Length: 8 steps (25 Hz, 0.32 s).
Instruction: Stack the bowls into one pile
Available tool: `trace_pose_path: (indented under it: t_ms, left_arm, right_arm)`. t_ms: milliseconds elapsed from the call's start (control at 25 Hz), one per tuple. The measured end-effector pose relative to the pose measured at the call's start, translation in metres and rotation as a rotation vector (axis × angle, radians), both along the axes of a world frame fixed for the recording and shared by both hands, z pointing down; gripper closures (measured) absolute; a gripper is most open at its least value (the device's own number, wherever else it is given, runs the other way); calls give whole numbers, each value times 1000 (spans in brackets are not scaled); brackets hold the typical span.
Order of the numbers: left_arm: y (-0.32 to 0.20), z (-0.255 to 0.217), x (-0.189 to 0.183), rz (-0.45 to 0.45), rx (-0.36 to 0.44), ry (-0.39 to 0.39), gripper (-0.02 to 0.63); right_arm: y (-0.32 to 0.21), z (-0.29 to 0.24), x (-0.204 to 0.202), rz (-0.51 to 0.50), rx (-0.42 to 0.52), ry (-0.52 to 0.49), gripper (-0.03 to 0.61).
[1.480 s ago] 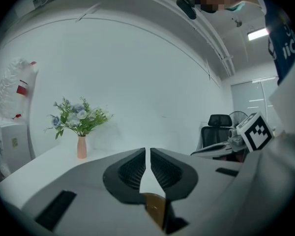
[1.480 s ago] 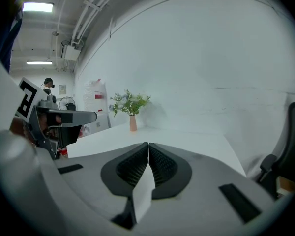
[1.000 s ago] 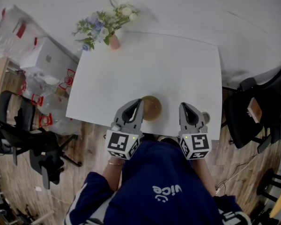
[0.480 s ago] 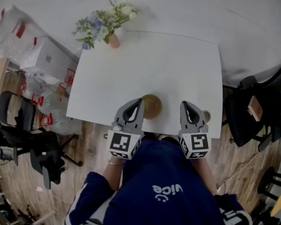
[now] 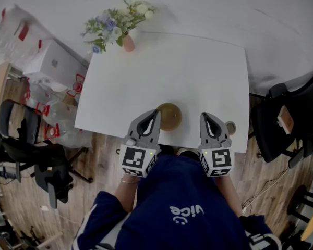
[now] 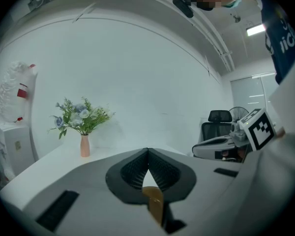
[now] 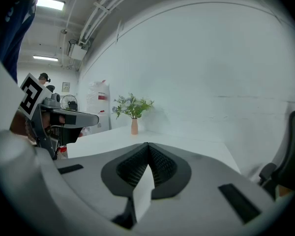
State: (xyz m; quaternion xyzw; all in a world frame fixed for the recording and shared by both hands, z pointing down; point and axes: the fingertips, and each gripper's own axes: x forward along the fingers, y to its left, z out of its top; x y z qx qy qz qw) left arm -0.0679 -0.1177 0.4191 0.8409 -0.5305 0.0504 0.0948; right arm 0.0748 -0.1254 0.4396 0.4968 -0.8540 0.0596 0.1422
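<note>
A brown bowl (image 5: 169,115) sits on the white table (image 5: 167,77) near its front edge. A small part of it shows as a brown patch (image 6: 153,200) below the closed jaws in the left gripper view. My left gripper (image 5: 156,113) is shut with nothing in it, its tip just left of the bowl. My right gripper (image 5: 205,117) is also shut and empty, to the right of the bowl over the table's front edge. A second, smaller round thing (image 5: 230,127) lies by the table's front right corner, partly hidden by the right gripper.
A pink vase of flowers (image 5: 127,43) stands at the table's far left corner. Black office chairs stand at the left (image 5: 26,155) and right (image 5: 287,124) of the table. White boxes and bags (image 5: 47,61) are piled on the left.
</note>
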Motion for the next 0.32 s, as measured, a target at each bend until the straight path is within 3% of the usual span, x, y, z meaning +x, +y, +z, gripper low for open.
trace_pose_path:
  t_ms: [320]
  left_arm:
    - [4,3,0,-4,2,1,597]
  right_arm:
    - [3,0,2,-1,5,1,557]
